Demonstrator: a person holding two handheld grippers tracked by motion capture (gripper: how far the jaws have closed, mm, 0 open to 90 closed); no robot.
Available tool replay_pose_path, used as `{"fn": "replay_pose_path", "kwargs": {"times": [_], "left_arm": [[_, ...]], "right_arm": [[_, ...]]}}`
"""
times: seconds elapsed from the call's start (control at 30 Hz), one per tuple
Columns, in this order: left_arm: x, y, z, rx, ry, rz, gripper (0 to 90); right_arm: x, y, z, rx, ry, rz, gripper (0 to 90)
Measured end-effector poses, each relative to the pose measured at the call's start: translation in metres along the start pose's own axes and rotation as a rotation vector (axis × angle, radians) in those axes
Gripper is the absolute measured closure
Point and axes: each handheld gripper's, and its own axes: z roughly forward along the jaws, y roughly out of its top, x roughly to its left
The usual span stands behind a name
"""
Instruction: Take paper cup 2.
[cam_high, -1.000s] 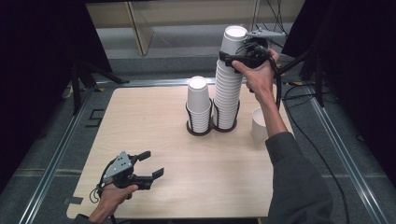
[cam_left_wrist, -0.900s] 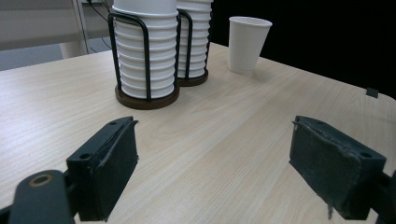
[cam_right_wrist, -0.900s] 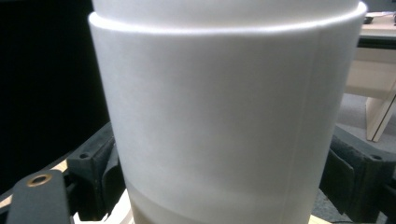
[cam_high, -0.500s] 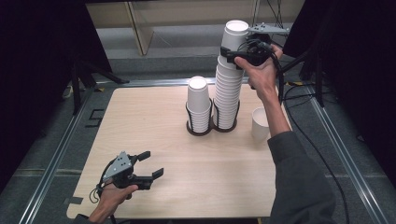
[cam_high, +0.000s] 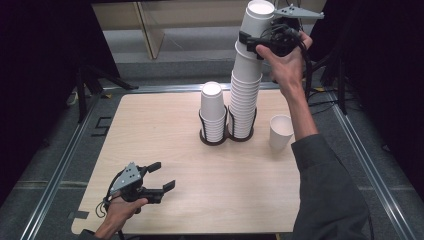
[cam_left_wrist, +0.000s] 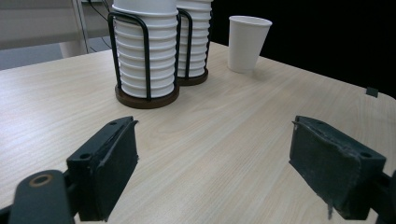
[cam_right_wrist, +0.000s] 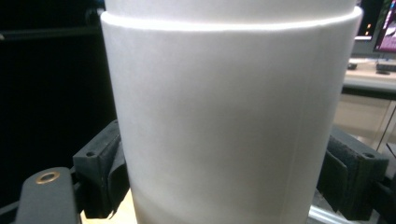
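Note:
A tall stack of white paper cups (cam_high: 246, 100) and a shorter stack (cam_high: 212, 112) stand in a black wire double holder (cam_high: 220, 138) at the table's middle. My right gripper (cam_high: 251, 44) is high above the table, shut on the top cup (cam_high: 257, 20) of the tall stack. This cup is raised and its base is still nested in the cup below. In the right gripper view the cup (cam_right_wrist: 229, 116) sits between both pads (cam_right_wrist: 105, 172). My left gripper (cam_high: 160, 175) hovers open near the front left, nothing between its jaws (cam_left_wrist: 212, 172).
A single white cup (cam_high: 280, 131) stands upright on the table right of the holder, also in the left gripper view (cam_left_wrist: 246, 43). The wooden table (cam_high: 150, 125) is bare at its left and front. Metal rails and dark floor surround it.
My right gripper has risen with the top cup, drawing it up out of the tall stack. The left gripper has stayed in place, open.

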Motion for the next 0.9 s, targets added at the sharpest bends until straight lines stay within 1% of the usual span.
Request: {"fn": "replay_pose_path", "kwargs": {"times": [0.03, 0.07, 0.13, 0.17, 0.23, 0.4, 0.47, 0.6, 0.67, 0.7, 0.73, 0.77, 0.83, 0.9], "left_arm": [[0.000, 0.000, 0.000, 0.001, 0.000, -0.002, 14.6], [0.000, 0.000, 0.000, 0.002, -0.003, 0.003, 14.6], [0.000, 0.000, 0.000, 0.002, -0.003, 0.001, 14.6], [0.000, -0.001, 0.002, -0.018, -0.013, -0.007, 14.6], [0.000, -0.001, 0.002, -0.016, -0.011, -0.006, 14.6], [0.000, -0.001, 0.002, -0.012, -0.011, -0.004, 14.6], [0.000, -0.001, 0.001, 0.007, -0.002, 0.001, 14.6], [-0.001, -0.001, 0.001, 0.006, -0.003, -0.003, 14.6], [0.000, 0.000, 0.001, 0.006, -0.003, -0.004, 14.6], [-0.001, -0.001, 0.001, 0.001, -0.002, -0.013, 14.6], [0.000, 0.000, 0.001, 0.007, -0.002, -0.005, 14.6], [0.000, 0.000, 0.001, 0.008, -0.001, -0.005, 14.6], [0.001, -0.001, 0.001, 0.005, 0.004, -0.011, 14.6], [0.001, 0.000, 0.001, 0.004, 0.007, -0.017, 14.6]], "right_arm": [[0.001, 0.003, -0.002, -0.014, -0.001, 0.003, 16.5], [0.001, 0.006, -0.005, -0.024, -0.007, -0.008, 16.6], [0.003, 0.011, -0.010, -0.035, 0.003, -0.002, 16.6], [0.003, 0.014, -0.013, -0.046, 0.000, -0.011, 16.6], [0.003, 0.018, -0.019, -0.052, -0.010, -0.022, 16.6], [0.002, 0.022, -0.036, -0.058, -0.006, -0.032, 16.6], [0.000, 0.022, -0.045, -0.049, -0.014, -0.042, 16.6], [-0.003, 0.014, -0.064, -0.031, -0.011, -0.053, 16.6], [-0.006, 0.007, -0.073, -0.026, -0.006, -0.056, 16.6], [-0.005, 0.003, -0.077, -0.021, -0.001, -0.050, 16.6], [-0.007, -0.001, -0.082, -0.012, -0.007, -0.064, 16.6], [-0.007, -0.005, -0.087, -0.011, 0.000, -0.057, 16.6], [-0.008, -0.015, -0.095, -0.010, 0.004, -0.059, 16.6], [-0.010, -0.026, -0.102, -0.004, 0.010, -0.052, 16.6]]}}
